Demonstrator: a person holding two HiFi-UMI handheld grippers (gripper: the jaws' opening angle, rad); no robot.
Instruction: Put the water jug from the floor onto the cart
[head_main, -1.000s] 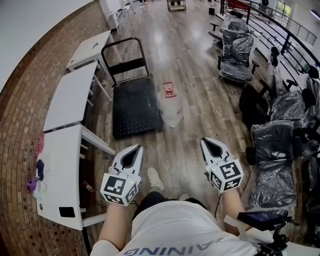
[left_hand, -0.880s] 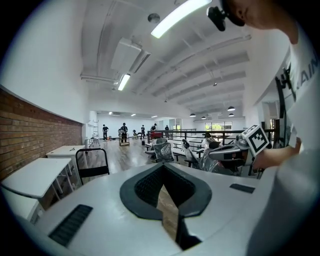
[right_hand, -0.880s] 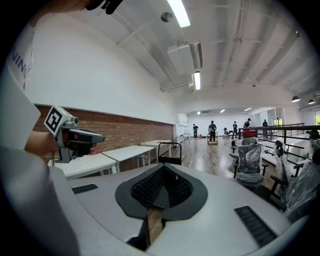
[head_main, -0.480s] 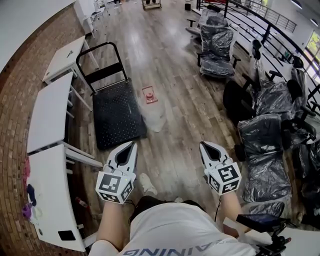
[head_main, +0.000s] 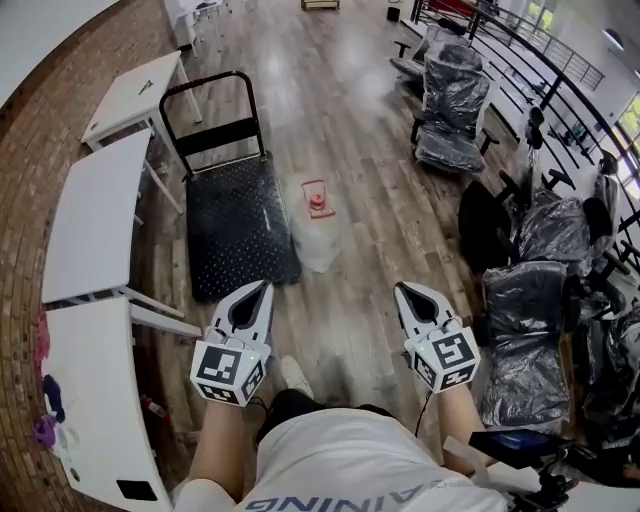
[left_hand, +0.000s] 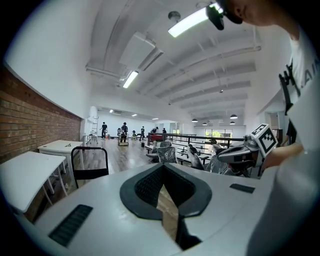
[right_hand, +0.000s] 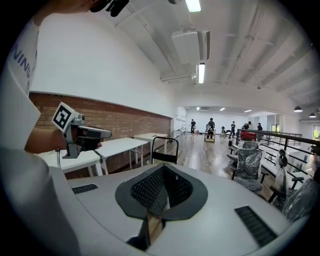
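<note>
A clear water jug (head_main: 317, 232) with a red cap and handle lies on the wooden floor, just right of the black platform cart (head_main: 238, 228). The cart's black push handle (head_main: 209, 102) stands at its far end. Both grippers hang side by side in front of me, short of the jug and apart from it. My left gripper (head_main: 266, 286) is shut and holds nothing; its closed tips (left_hand: 162, 167) point down the hall. My right gripper (head_main: 399, 288) is also shut and bare (right_hand: 163, 168). The jug is hidden in both gripper views.
White tables (head_main: 92, 210) line the brick wall on the left. Office chairs wrapped in plastic (head_main: 528, 330) crowd the right side by a railing. My shoe (head_main: 294, 374) shows on the floor between the grippers. People stand far down the hall (right_hand: 210, 126).
I have walked forward: the jug and cart now lie closer to both grippers. The grippers kept their places side by side, both still shut.
</note>
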